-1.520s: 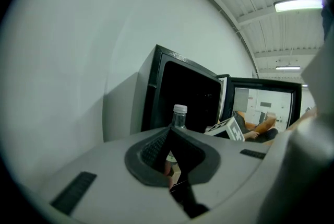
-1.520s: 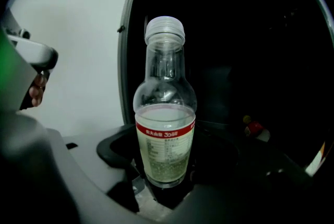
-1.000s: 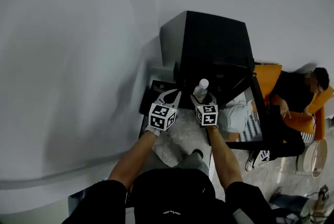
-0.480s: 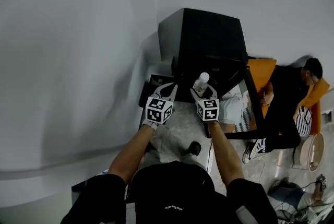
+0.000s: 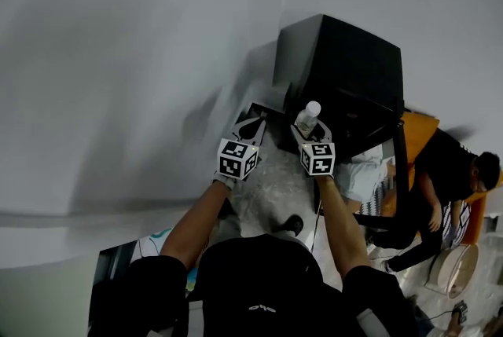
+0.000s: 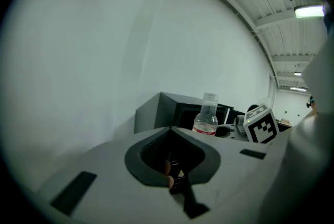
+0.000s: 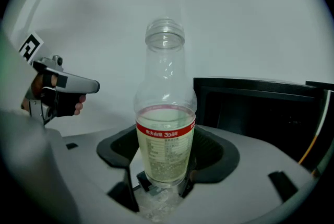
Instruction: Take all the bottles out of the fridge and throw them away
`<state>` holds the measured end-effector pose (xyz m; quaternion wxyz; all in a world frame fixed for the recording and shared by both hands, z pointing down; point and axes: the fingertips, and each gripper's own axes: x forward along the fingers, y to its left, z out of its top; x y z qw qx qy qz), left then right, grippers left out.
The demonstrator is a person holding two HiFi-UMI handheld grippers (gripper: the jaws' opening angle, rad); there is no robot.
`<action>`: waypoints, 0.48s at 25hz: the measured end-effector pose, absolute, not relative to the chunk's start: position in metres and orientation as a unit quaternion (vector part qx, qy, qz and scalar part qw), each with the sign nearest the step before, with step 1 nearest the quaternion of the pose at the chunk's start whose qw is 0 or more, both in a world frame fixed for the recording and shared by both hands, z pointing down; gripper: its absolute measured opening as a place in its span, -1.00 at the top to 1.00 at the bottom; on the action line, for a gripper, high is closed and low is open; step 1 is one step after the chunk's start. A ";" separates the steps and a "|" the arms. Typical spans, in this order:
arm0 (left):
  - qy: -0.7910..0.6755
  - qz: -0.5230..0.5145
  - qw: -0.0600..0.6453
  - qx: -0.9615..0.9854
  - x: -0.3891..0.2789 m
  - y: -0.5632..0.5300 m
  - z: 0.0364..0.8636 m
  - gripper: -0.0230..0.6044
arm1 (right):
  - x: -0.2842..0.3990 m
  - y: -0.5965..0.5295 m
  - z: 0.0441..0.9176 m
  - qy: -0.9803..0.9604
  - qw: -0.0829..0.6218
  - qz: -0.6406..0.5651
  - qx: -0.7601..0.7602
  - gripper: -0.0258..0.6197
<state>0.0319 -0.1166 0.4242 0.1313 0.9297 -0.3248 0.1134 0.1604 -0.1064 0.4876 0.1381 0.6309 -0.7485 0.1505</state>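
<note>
A clear, uncapped bottle (image 7: 165, 129) with a red label band and some pale liquid stands upright in my right gripper (image 7: 166, 168), whose jaws are shut around its lower part. In the head view the bottle (image 5: 307, 117) rises above that gripper (image 5: 308, 131), just in front of the black fridge (image 5: 346, 72). My left gripper (image 5: 250, 126) hovers beside it on the left, shut with nothing held. In the left gripper view its jaws (image 6: 170, 131) meet at the tips, and the bottle (image 6: 207, 119) and fridge (image 6: 167, 110) lie beyond them.
The fridge's glass door (image 5: 399, 170) hangs open to the right. A person (image 5: 448, 182) sits on an orange seat (image 5: 413, 131) past the door. A dark box (image 5: 263, 109) lies on the floor under the left gripper. White wall fills the left side.
The head view has swung left, so the fridge sits further right in the picture. Both grippers stay side by side, with the bottle still upright in the right one.
</note>
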 end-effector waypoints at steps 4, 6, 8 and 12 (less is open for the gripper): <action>-0.362 0.113 0.131 0.916 -0.009 -0.131 0.424 0.93 | 0.115 -0.131 0.484 -0.777 0.138 0.145 0.597 -0.06; -0.378 0.113 0.131 0.909 -0.027 -0.137 0.425 0.93 | 0.094 -0.141 0.484 -0.789 0.138 0.144 0.581 -0.06; -0.392 0.113 0.134 0.903 -0.044 -0.142 0.427 0.93 | 0.074 -0.149 0.485 -0.799 0.139 0.143 0.567 -0.05; -0.410 0.113 0.143 0.893 -0.067 -0.146 0.434 0.93 | 0.048 -0.157 0.490 -0.812 0.148 0.144 0.545 -0.06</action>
